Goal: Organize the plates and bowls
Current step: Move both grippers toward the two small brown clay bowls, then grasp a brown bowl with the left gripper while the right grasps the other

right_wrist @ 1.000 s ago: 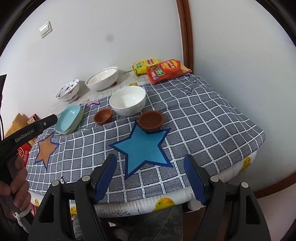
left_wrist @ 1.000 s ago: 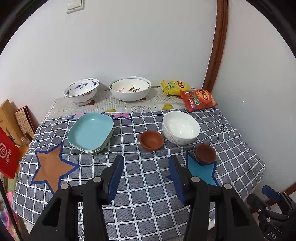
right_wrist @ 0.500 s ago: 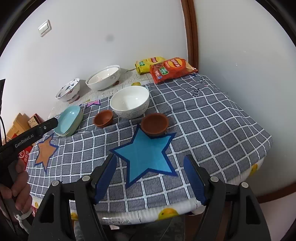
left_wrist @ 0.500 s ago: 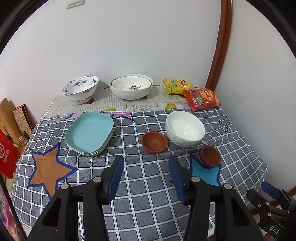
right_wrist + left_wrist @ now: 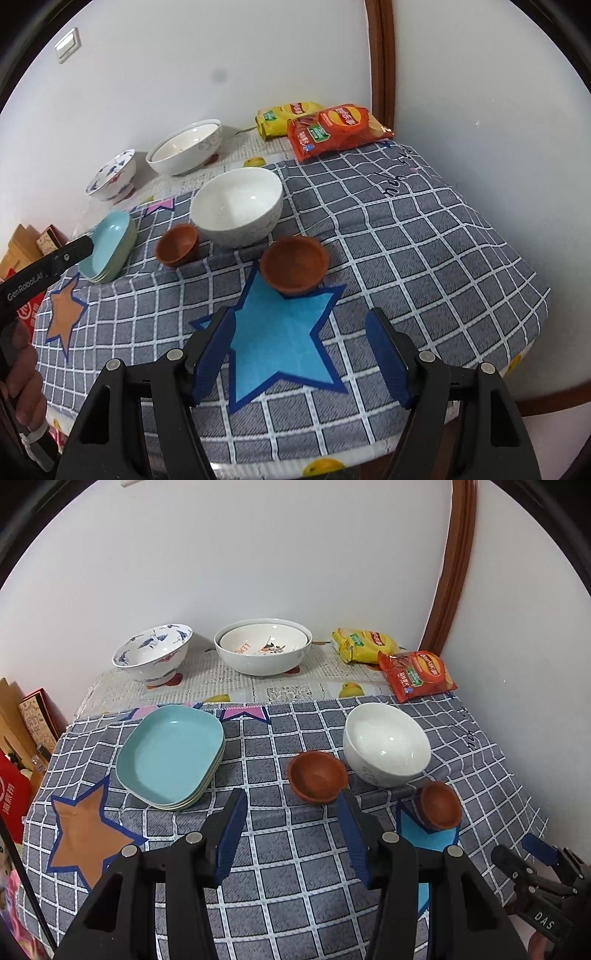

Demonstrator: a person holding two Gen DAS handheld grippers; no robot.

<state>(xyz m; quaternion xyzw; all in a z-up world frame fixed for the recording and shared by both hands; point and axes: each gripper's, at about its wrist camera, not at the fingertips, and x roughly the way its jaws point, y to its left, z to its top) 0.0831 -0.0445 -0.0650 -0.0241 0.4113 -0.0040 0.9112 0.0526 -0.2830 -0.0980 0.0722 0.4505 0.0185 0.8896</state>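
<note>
Left gripper [image 5: 291,805] held over the checked cloth [image 5: 295,867], jaws apart, nothing between them, near edge of a brown bowl [image 5: 317,777] just beyond the right fingertip. Right gripper [image 5: 301,325] likewise parted wider and empty, hanging above the blue star [image 5: 277,347] with the second brown bowl [image 5: 294,264] sitting on that star's far point. Two brown bowls in all, well apart from each other, with one plain white bowl [image 5: 386,749] behind and between them, close to both. One stack of light blue plates [image 5: 171,755] at the left of the cloth, three or so by the rims, exact count hard to tell. Two more bowls at the back by the wall on the printed cover: one blue-patterned bowl [image 5: 153,653] and one large white bowl [image 5: 263,646], apparently with a smaller one nested inside. Two snack bags at the back right, yellow bag [image 5: 364,644] and red bag [image 5: 417,674], touching. Three stars on the cloth: blue, orange star [image 5: 88,842], and a pink star [image 5: 243,714] at the cloth's far edge. Only in the left view: print inside the large bowl, and the right tool's tip at lower right. Only in the right view: a wall switch [image 5: 67,45], the table's front edge, and the hand [image 5: 22,373] gripping the left tool.
</note>
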